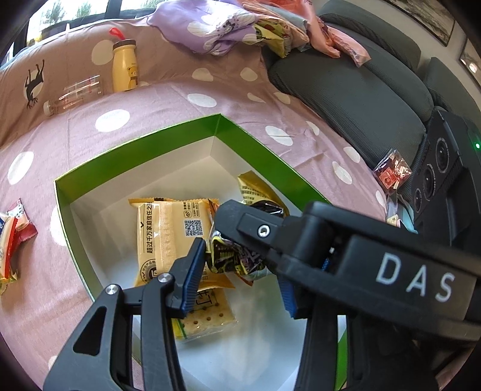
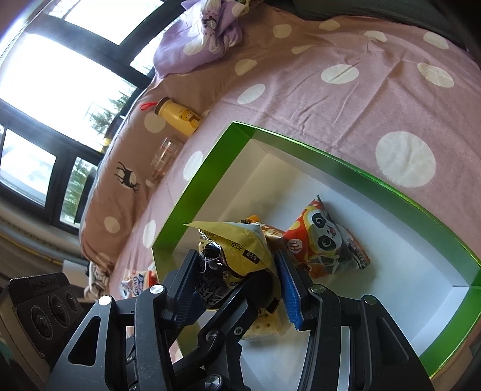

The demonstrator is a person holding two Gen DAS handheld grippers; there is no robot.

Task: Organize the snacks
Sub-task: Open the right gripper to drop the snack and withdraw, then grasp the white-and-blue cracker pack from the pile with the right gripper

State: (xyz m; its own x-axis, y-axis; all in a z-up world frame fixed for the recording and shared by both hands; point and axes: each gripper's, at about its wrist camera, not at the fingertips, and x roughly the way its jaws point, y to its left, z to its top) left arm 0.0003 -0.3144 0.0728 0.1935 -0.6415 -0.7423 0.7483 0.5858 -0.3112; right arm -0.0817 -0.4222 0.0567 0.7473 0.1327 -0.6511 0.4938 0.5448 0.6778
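Note:
A green box (image 1: 219, 120) (image 2: 360, 171) with a white inside stands on the dotted pink spread. A flat yellow packet (image 1: 162, 237) and a cracker packet (image 1: 207, 318) lie in it. My left gripper (image 1: 240, 264) is over the box, shut on a crumpled orange and purple packet (image 1: 231, 258). My right gripper (image 1: 240, 222) (image 2: 236, 258) crosses above it, shut on a yellow and black packet (image 2: 237, 249) (image 1: 255, 192). An orange panda packet (image 2: 324, 243) shows in the box just right of that gripper. The right gripper hides part of the left gripper's far pad.
A yellow bear bottle (image 1: 124, 67) and a clear bottle (image 1: 75, 96) lie at the back of the spread. Red and white packets (image 1: 12, 240) sit left of the box and a red packet (image 1: 392, 174) by the grey sofa cushion (image 1: 360, 99). Bunched cloth (image 1: 216, 27) lies beyond.

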